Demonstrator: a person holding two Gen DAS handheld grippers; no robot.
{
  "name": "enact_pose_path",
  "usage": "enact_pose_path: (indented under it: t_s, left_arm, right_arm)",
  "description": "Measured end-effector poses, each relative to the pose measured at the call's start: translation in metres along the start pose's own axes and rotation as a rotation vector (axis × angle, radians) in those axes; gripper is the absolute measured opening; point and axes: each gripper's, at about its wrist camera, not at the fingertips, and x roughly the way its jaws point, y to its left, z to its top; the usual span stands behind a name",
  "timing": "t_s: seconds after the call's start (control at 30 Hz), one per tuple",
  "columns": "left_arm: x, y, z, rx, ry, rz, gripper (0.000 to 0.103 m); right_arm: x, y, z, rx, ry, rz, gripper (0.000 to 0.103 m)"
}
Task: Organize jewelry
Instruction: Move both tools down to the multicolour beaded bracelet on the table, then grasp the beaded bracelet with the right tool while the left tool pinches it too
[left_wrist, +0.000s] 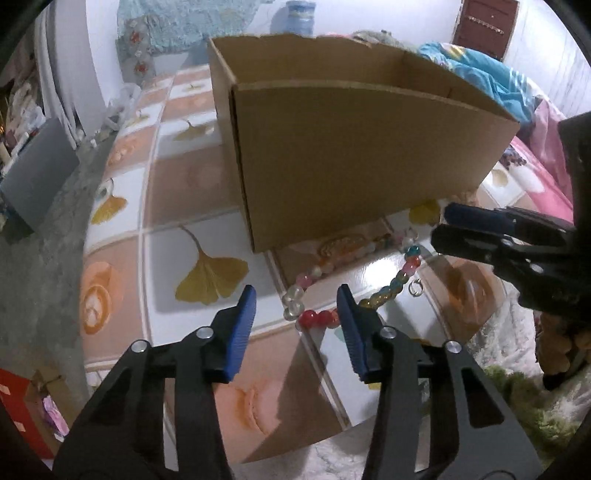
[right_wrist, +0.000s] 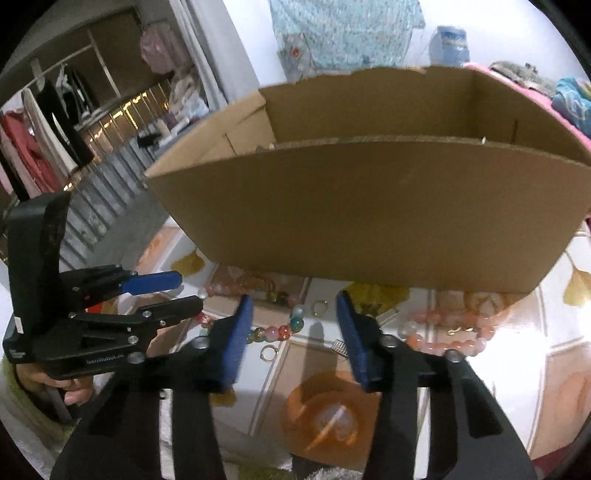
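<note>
Between the half-open, empty jaws of the left gripper (left_wrist: 295, 314) lies a bead bracelet (left_wrist: 317, 317); right gripper (right_wrist: 293, 314) likewise empty; closing could squirt round beads sideways

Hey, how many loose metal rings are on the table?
2. One ring lies just below the multicoloured bead strand; the other sits nearer the cardboard box. More may hide behind the fingers.
</note>
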Motion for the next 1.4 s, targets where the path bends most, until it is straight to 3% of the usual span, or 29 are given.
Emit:
enact_pose_path:
  t_s: [0.13,0.33,0.6,0.73,0.8,1.13,1.4]
  left_arm:
    - [0.003,0.003,0.000,-0.020,0.004,-0.019,0.040]
    - [0.007,0.002,0.000,-0.003,0.013,-0.010,0.032]
    - [0.010,-0.008,0.001,0.063,-0.004,0.028,0.021]
    - [0.011,-0.013,0.000,0.088,-0.019,0.044,0.011]
    - [0.011,-0.013,0.000,0.085,-0.023,0.034,0.009]
    - [-0.020,-0.012,0.005,0.078,-0.099,-0.017,0.009]
    - [-0.064,-0.028,0.010,0.113,-0.187,-0.038,0.009]
  right_arm:
    - [0.015,0.000,0.000,0.006,0.060,-0.002,0.028]
    - [0.029,0.003,-0.002,0.003,0.114,-0.024,0.023]
    - [0.038,0.016,0.001,-0.043,0.127,-0.053,0.022]
    - [0.042,0.022,0.001,-0.085,0.128,-0.099,0.010]
    - [0.043,0.022,0.002,-0.088,0.130,-0.101,0.010]
    - [0.018,0.021,0.006,-0.061,0.070,-0.053,0.010]
    - [-0.022,0.022,0.008,-0.061,-0.031,-0.009,0.010]
